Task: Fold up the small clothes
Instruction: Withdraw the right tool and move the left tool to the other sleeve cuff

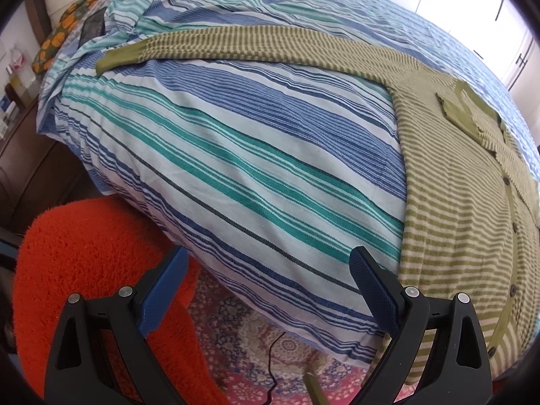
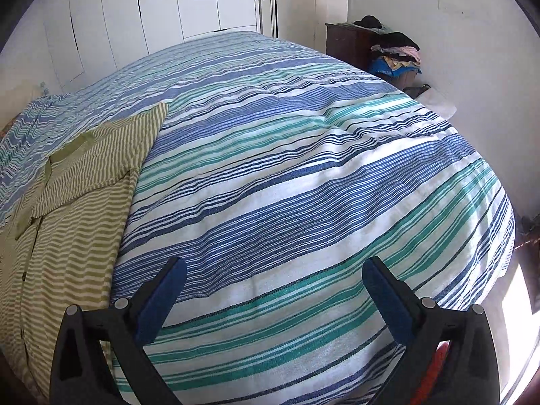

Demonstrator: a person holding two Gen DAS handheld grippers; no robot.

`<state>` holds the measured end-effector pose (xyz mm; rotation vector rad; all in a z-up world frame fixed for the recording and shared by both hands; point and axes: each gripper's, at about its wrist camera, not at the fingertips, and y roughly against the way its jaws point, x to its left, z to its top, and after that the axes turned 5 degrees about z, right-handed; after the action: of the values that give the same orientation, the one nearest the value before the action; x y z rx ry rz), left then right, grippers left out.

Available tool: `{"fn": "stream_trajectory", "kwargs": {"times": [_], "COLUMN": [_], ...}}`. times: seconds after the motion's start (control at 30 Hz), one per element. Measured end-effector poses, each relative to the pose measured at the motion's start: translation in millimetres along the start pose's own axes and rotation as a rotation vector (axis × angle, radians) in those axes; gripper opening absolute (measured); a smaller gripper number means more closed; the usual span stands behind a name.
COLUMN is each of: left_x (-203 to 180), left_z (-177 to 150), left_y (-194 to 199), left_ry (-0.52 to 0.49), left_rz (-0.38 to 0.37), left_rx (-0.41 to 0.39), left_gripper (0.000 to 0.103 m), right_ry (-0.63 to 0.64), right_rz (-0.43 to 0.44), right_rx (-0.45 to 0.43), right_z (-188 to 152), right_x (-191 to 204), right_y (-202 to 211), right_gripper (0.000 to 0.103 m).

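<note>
A green and cream striped cardigan (image 1: 455, 209) lies flat on the striped bedspread (image 1: 236, 155), buttons up. One long sleeve (image 1: 236, 45) stretches out to the left, ending in a plain green cuff (image 1: 116, 59). The other sleeve (image 1: 472, 114) is folded over the chest. My left gripper (image 1: 268, 263) is open and empty, above the bed's near edge, left of the cardigan's hem. In the right wrist view the cardigan (image 2: 67, 209) lies at the left with its folded sleeve cuff (image 2: 72, 148). My right gripper (image 2: 273, 275) is open and empty over bare bedspread (image 2: 303, 185), right of the cardigan.
An orange fluffy seat (image 1: 84, 270) stands beside the bed over a patterned rug (image 1: 270, 347) with a black cable. A floral pillow (image 1: 57, 40) lies at the bed's head. A dark cabinet (image 2: 351, 42) and a heap of clothes (image 2: 398, 57) stand by the far wall.
</note>
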<state>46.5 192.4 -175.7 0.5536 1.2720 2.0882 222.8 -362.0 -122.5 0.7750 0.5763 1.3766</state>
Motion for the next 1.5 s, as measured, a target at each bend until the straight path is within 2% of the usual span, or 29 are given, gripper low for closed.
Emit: {"fn": "stream_trajectory", "kwargs": {"times": [0.1,0.17,0.3,0.37,0.43,0.53,0.6,0.67,0.77,0.87,1.27,1.5], "left_x": [0.0,-1.2,-8.2,-11.4,-14.2,-15.4,-15.4,-16.0,-16.9,-16.2,-14.7,-15.1], "left_z": [0.8,1.0,0.9,0.7,0.4,-0.5,-1.0,-0.6,-0.9,-1.5,-1.3,-1.6], "left_y": [-2.2,-1.8,-2.9,-3.5,-3.0,-4.4,-5.9,-8.0,-11.1,-12.9,-16.6,-17.7], "left_ry": [-0.003,-0.005,-0.031,-0.046,-0.055,-0.061,-0.06,-0.059,-0.06,-0.057,-0.049,-0.051], "left_rz": [0.014,0.021,0.043,0.053,0.063,0.069,0.069,0.058,0.047,0.039,0.022,0.023], "left_rx": [-0.003,-0.014,-0.016,-0.016,-0.02,-0.012,-0.003,0.01,0.029,0.042,0.06,0.064], "left_gripper": [0.097,0.097,0.097,0.097,0.097,0.097,0.097,0.097,0.097,0.097,0.097,0.097], "right_ry": [0.042,0.134,0.402,0.546,0.615,0.591,0.564,0.58,0.625,0.667,0.556,0.55], "right_rz": [0.049,0.07,0.012,-0.054,-0.059,-0.029,-0.043,-0.075,-0.052,-0.036,0.013,0.012], "right_rx": [-0.051,-0.083,-0.154,-0.179,-0.183,-0.144,-0.13,-0.16,-0.188,-0.172,-0.121,-0.11], "right_z": [4.4,4.3,-2.1,-14.8,-29.8,-47.0,-54.5,-59.4,-64.5,-68.2,-54.6,-53.8], "right_x": [10.2,23.3,49.9,59.3,60.7,52.2,47.5,46.8,53.0,58.2,39.9,39.6], "right_y": [42.0,72.2,116.9,124.3,124.6,115.3,109.6,111.3,114.5,110.4,99.8,97.1], "right_gripper": [0.103,0.103,0.103,0.103,0.103,0.103,0.103,0.103,0.103,0.103,0.103,0.103]}}
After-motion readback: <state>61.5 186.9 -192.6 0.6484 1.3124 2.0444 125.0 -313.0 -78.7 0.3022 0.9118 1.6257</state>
